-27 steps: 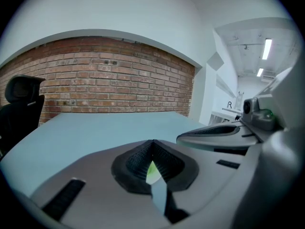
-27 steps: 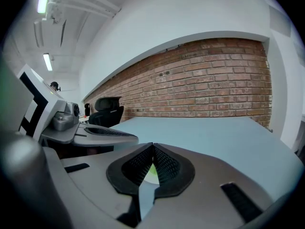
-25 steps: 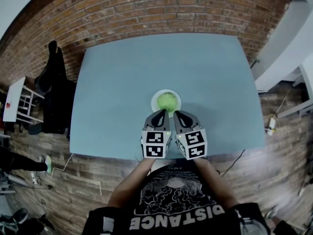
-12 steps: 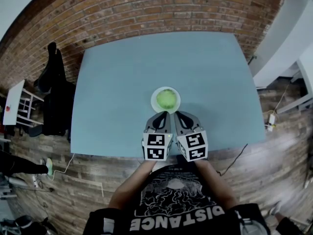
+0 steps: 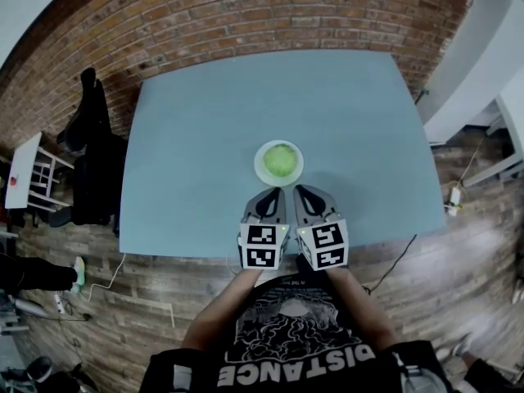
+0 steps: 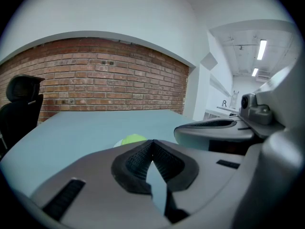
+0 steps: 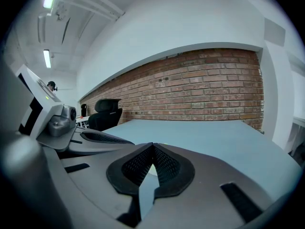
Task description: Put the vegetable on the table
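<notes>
The left gripper [image 5: 274, 191] is holding its fingers pressed together with nothing between them. The right gripper [image 5: 302, 191], just beside it, is doing the same over the near edge of the blue surface [image 5: 188, 129]. Just beyond both tips, untouched, the green vegetable [image 5: 279, 161] is sitting on a white plate [image 5: 260, 171] near the middle.

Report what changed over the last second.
The left tool and the right tool both drew back toward the person. Their tips were at the near rim of the white plate and now sit clear of it. Nothing was taken hold of or let go. Both tools stay shut and empty, and the green vegetable still lies on the plate on the table.
</notes>
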